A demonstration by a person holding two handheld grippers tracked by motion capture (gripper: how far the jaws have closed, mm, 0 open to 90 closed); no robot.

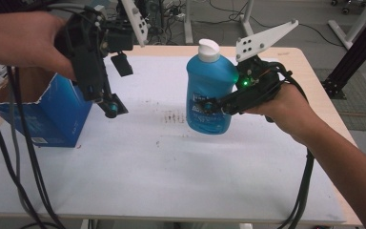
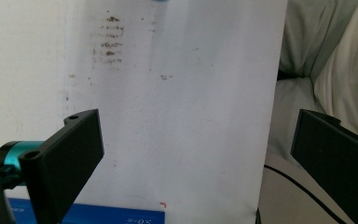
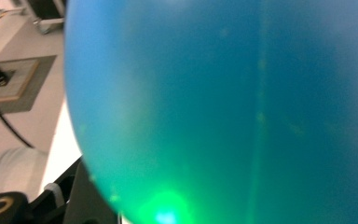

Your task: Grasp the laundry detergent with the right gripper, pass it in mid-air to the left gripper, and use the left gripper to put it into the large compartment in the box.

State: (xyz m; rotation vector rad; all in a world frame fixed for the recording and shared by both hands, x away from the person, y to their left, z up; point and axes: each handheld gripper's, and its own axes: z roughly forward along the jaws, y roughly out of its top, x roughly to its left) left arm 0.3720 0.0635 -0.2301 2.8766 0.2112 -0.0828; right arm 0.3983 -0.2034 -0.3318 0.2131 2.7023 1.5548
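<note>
A blue bottle [image 1: 208, 93] with a white cap stands nearly upright over the middle of the white mat [image 1: 171, 167]. My right gripper [image 1: 214, 102] comes in from the right and is shut on its lower body. Whether the base touches the mat I cannot tell. In the right gripper view the blue bottle [image 3: 223, 102] sits pressed close to the camera, lit by a green glow. My left gripper [image 1: 119, 85] hangs open above the mat's left part, beside a blue box [image 1: 59, 119]. Its black jaws stand wide apart with nothing between them in the left gripper view [image 2: 196, 126].
The blue box is cardboard with a torn open top and stands at the mat's left edge. Brown stains [image 1: 174, 116] mark the mat left of the bottle. The wooden table [image 1: 314, 76] shows past the mat on the right. Cables trail from both grippers.
</note>
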